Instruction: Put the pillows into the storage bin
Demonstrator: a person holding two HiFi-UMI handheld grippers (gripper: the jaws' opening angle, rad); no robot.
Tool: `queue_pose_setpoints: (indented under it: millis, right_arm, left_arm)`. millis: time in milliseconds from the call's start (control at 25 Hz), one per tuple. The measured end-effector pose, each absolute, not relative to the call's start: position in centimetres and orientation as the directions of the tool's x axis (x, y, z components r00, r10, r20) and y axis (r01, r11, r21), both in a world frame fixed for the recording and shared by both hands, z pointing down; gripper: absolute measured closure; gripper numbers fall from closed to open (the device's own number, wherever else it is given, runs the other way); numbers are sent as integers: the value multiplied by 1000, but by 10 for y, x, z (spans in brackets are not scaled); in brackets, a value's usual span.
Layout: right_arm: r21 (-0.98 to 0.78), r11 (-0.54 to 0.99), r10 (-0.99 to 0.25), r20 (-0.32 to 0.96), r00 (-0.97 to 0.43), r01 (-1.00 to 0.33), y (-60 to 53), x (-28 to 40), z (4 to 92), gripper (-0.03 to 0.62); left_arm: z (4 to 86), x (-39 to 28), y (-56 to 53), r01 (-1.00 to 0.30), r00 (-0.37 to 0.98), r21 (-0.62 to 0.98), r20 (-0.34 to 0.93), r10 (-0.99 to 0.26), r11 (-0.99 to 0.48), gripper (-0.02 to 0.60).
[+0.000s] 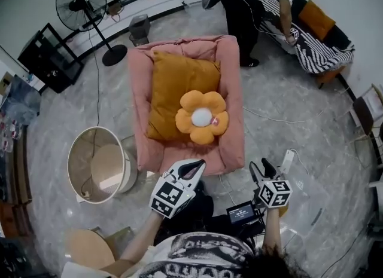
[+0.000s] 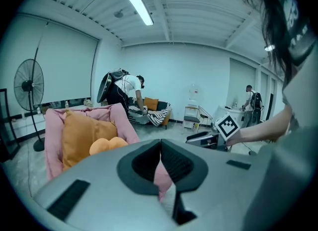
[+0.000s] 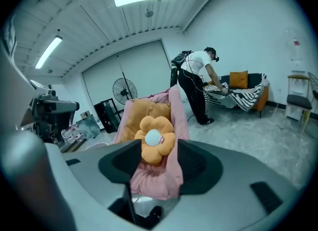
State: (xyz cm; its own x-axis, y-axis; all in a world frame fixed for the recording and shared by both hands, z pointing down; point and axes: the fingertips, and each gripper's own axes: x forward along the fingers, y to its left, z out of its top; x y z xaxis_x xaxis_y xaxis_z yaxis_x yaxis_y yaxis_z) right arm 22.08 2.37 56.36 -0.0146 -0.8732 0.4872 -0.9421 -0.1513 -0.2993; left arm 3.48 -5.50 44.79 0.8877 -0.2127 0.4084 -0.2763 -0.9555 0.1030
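**Head view.** Both pillows are still outside the bin. The large orange square fabric pillow (image 1: pixel 173 88) lies along the middle of the pink padded floor sofa (image 1: pixel 139 91). The orange flower-shaped plush pillow with a white centre (image 1: pixel 201 117) rests on it, toward the sofa's near edge. The round beige storage bin (image 1: pixel 75 157) stands on the floor just beside the sofa's near left corner, and no pillow is in it. The left claw (image 1: pixel 190 166) hangs at the near edge, and the right claw (image 1: pixel 265 168) is beside the near right corner.

**Left gripper view.** The left claw (image 2: pixel 160 148) is pressed together with nothing in it. If it reaches a pillow like this, I think it only pushes the pillow away along the sofa.

**Right gripper view.** The right claw (image 3: pixel 158 150) is spread. The flower pillow (image 3: pixel 153 138) shows between the jaws but is well ahead, with no contact. The plush is soft, so a pinch on one petal only may slip out on the way to the bin. The square pillow (image 3: pixel 136 113) looks about as wide as the bin's mouth, so it may catch on the rim and tip the bin.
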Motion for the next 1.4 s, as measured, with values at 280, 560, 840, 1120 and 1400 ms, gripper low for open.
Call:
queue_pose_setpoints:
  millis: [280,560,840,1120,1400]
  right_arm:
    - [-239,-69,-855,515,-66,-969,-83,180,561,364]
    - [-133,62,-816,564,-127,-989,-155,169,564,364]
    - [-50,169,-763,626,-162,-984,-220,182,581,364]
    - [-4,296,-677,704,-213,-955,-283,197,630,364]
    - [83,485,-532,819,-218,-871,-337,205,693,255]
  left_arm:
    - [447,7,-129,-295,897,123,377,-230,-947,569]
    - [455,-6,-162,-340,894,157,360,-266,-927,569]
    - [463,-12,-195,-410,869,174,374,-325,-895,569]
    - [488,-18,-219,-522,805,188,432,-407,-832,569]
    - [500,-18,-242,-628,727,189,488,-483,-754,569]
